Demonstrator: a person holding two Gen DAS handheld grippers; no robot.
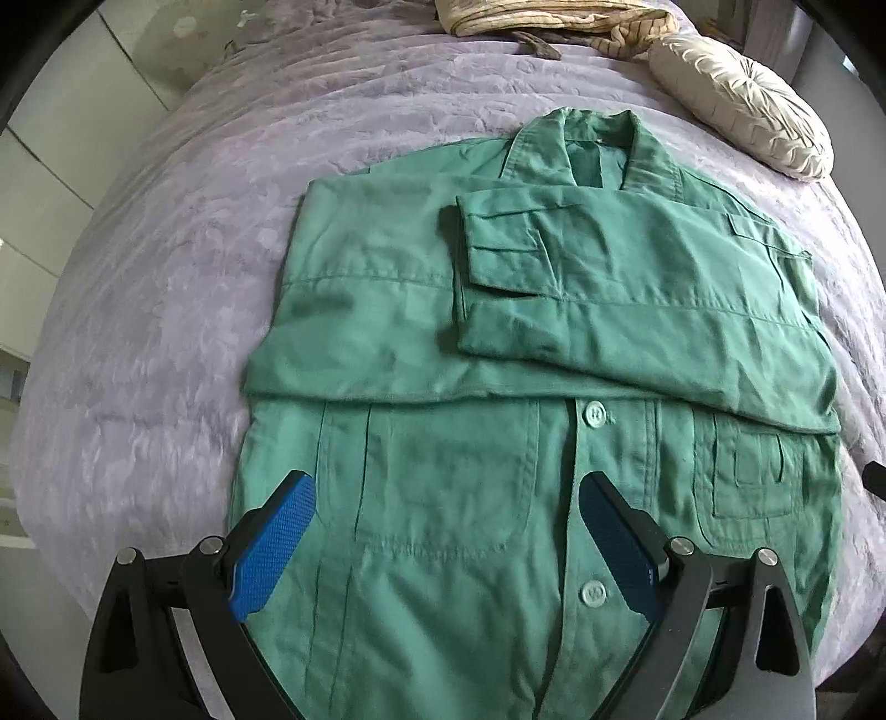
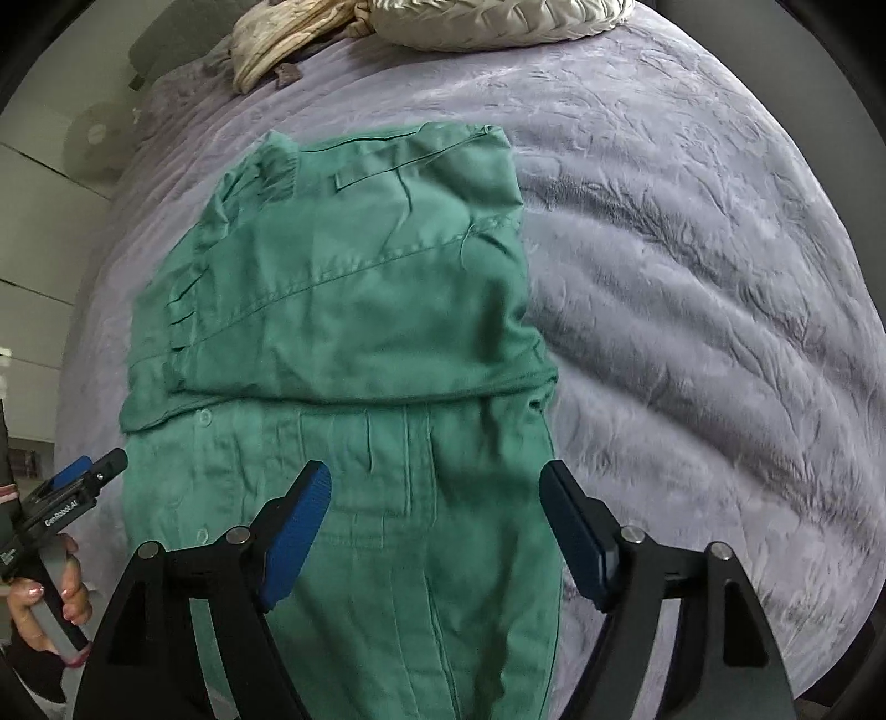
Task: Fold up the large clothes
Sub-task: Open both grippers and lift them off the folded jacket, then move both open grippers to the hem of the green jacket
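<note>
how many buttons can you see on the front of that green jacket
2 in the left wrist view: one button just below the folded sleeves, another lower on the placket of the green jacket. The sleeves may hide more.

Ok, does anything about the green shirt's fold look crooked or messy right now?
Slightly. The green shirt lies neatly on the purple bedspread, but its folded-in sleeve cuff sits at a slant across the chest and its edge is uneven. Nothing is damaged.

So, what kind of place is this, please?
Most likely a bedroom. A green jacket lies partly folded on a wide bed with a soft purple blanket, and a cream cushion and a heap of pale cloth sit at its far end.
</note>
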